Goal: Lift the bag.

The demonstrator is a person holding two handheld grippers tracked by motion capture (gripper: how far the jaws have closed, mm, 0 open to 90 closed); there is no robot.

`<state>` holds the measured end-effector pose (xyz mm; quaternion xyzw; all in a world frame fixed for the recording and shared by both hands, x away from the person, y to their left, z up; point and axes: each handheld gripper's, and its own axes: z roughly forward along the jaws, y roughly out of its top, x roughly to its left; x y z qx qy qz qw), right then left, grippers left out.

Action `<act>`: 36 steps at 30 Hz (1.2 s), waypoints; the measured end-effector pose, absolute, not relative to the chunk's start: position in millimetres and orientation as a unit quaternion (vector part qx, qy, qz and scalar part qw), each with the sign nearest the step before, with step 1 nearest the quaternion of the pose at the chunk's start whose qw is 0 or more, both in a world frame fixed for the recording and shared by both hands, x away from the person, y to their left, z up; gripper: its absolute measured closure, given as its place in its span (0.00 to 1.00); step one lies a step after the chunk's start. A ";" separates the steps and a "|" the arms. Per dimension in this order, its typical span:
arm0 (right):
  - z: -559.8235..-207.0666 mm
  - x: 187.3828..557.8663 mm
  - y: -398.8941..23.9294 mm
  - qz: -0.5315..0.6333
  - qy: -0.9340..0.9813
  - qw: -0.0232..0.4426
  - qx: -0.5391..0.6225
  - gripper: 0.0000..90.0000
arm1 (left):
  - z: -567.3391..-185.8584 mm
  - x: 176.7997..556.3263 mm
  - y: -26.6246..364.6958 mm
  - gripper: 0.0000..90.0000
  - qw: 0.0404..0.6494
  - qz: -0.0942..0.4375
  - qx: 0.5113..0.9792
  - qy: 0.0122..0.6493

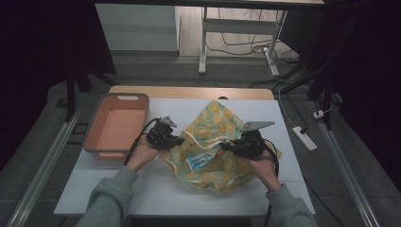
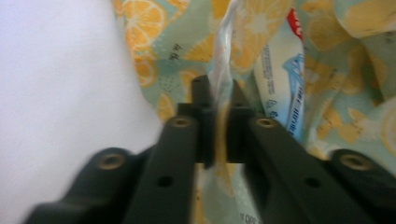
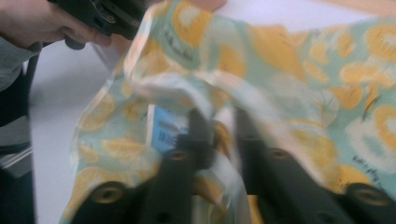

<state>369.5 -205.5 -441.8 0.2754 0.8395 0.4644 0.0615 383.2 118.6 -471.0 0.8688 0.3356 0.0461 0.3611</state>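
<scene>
Sleeves at bottom edge, both hands on table. Left gripper clamped on cloth bag edge, left side. Right gripper astride opposite edge, jaws slightly apart, grip unclear. Bag mid-table beside basin, long axis running near-left to far-right; packet at mouth. Best pulled apart evenly, low.

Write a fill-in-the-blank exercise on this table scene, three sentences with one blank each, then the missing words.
1. The left gripper is shut on a fold of the lemon-print ____.
2. The empty orange bin stands to the ____ of the lemon-print bag in the high view.
3. The white and blue packet lies ____ the bag's open mouth, between the left gripper and the right gripper.

Missing words: bag; left; inside
</scene>
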 end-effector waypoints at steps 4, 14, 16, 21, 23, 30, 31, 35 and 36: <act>-419.0 345.1 -205.9 0.493 0.815 0.132 0.273 0.57 | -465.5 378.3 125.8 0.98 0.370 0.045 0.868 0.329; -437.2 278.6 -226.6 0.393 0.837 0.157 0.346 0.36 | -460.5 370.1 137.5 0.98 0.387 0.039 0.860 0.330; -449.8 278.6 -231.2 0.368 0.843 0.165 0.355 0.29 | -460.1 369.5 137.6 0.98 0.387 0.039 0.861 0.329; -462.5 289.2 -247.8 0.357 0.819 0.171 0.415 0.21 | -458.5 367.4 139.9 0.98 0.389 0.041 0.859 0.331; -466.3 289.2 -250.7 0.366 0.816 0.153 0.420 0.19 | -458.6 367.1 141.1 0.98 0.390 0.039 0.858 0.331; -493.9 303.5 -226.4 0.360 0.822 0.094 0.431 0.13 | -461.8 366.4 138.9 0.98 0.385 0.031 0.862 0.328; -496.8 306.1 -221.1 0.353 0.827 0.098 0.427 0.12 | -461.7 366.2 138.8 0.98 0.385 0.030 0.863 0.327; -508.2 320.6 -198.6 0.320 0.848 0.118 0.406 0.18 | -461.1 365.7 139.3 0.98 0.387 0.029 0.862 0.326; -512.4 323.8 -193.5 0.305 0.858 0.128 0.393 0.23 | -461.1 365.5 139.8 0.98 0.387 0.029 0.862 0.326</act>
